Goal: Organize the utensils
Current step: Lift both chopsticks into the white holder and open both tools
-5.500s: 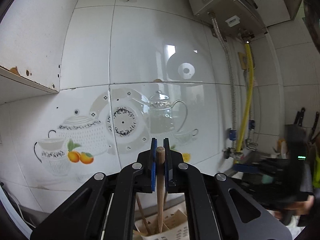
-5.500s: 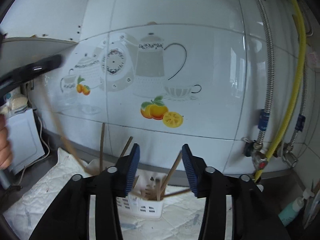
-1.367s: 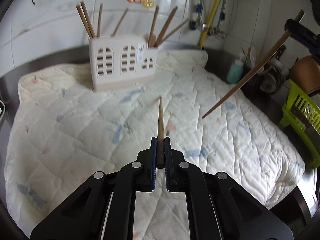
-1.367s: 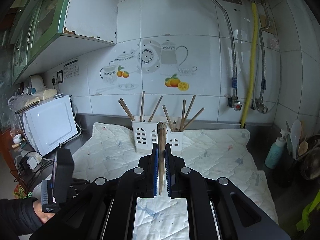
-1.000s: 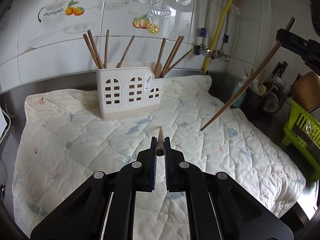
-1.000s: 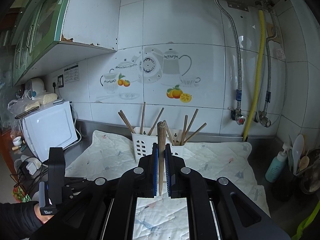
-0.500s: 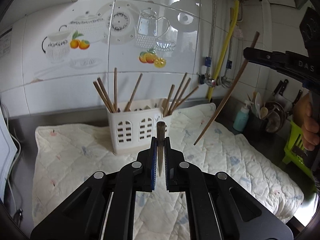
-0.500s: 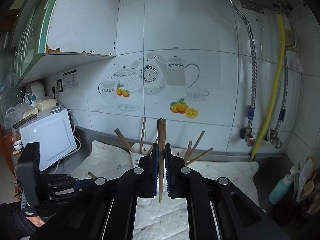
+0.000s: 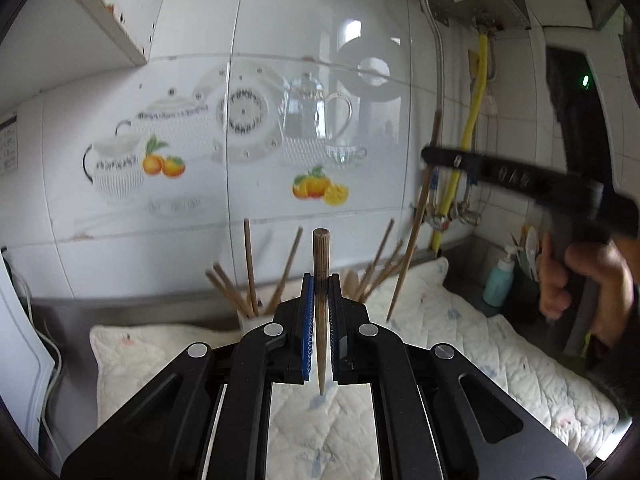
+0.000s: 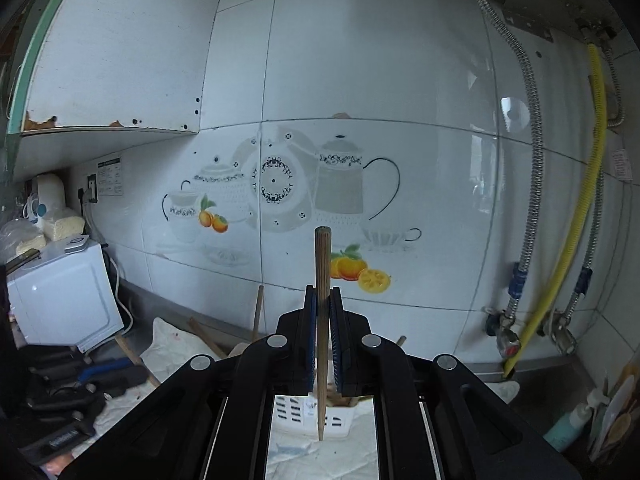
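Observation:
My left gripper (image 9: 321,280) is shut on a wooden chopstick (image 9: 321,256) that stands upright, thin tip down. Behind it a white slotted holder (image 9: 250,322) with several chopsticks (image 9: 249,264) is mostly hidden by the fingers. To the right in the left wrist view, my right gripper (image 9: 430,158) grips a second chopstick (image 9: 414,232) that hangs tip down beside the holder. In the right wrist view that gripper (image 10: 323,296) is shut on its upright chopstick (image 10: 322,264), directly above the holder (image 10: 304,412). The left gripper (image 10: 92,372) shows low at the left.
A quilted white mat (image 9: 460,328) covers the steel counter. A white microwave (image 10: 64,292) stands at the left, under a wall cupboard (image 10: 112,60). A yellow hose (image 10: 576,240) and metal pipes run down the tiled wall at the right, near a teal bottle (image 9: 498,280).
Both grippers have risen with their chopsticks and now face the tiled wall. The right gripper has moved left, closer to the holder, which has sunk behind the fingers in both views.

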Action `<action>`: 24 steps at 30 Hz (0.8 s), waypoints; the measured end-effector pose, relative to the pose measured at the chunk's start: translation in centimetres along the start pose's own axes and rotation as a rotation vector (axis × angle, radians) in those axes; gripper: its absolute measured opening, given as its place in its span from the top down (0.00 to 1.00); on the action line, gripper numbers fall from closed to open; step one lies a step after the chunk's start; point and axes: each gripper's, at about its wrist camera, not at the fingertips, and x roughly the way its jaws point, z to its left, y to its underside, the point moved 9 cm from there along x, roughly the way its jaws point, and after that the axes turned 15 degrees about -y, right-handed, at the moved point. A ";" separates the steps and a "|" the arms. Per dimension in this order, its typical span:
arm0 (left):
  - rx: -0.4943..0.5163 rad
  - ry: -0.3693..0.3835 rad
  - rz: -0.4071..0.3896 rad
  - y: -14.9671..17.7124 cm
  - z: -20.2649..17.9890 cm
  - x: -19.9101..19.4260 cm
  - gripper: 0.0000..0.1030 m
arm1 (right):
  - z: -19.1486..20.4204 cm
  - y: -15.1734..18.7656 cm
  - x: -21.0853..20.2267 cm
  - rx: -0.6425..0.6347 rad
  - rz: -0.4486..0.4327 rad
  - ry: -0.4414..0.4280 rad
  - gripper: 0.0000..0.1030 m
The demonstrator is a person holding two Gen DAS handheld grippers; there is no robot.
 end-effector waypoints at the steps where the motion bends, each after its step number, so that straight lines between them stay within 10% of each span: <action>1: 0.002 -0.004 -0.015 -0.8 0.1 0.2 0.95 | -0.3 0.0 0.5 -0.006 -0.003 0.011 0.94; 14: 0.012 -0.076 -0.157 -9.2 0.9 3.5 0.95 | -2.8 -0.3 5.5 0.003 -0.031 -0.005 0.94; 24: 0.017 -0.119 -0.095 -6.7 1.3 8.3 0.95 | -4.4 0.5 7.8 0.016 -0.040 -0.004 0.94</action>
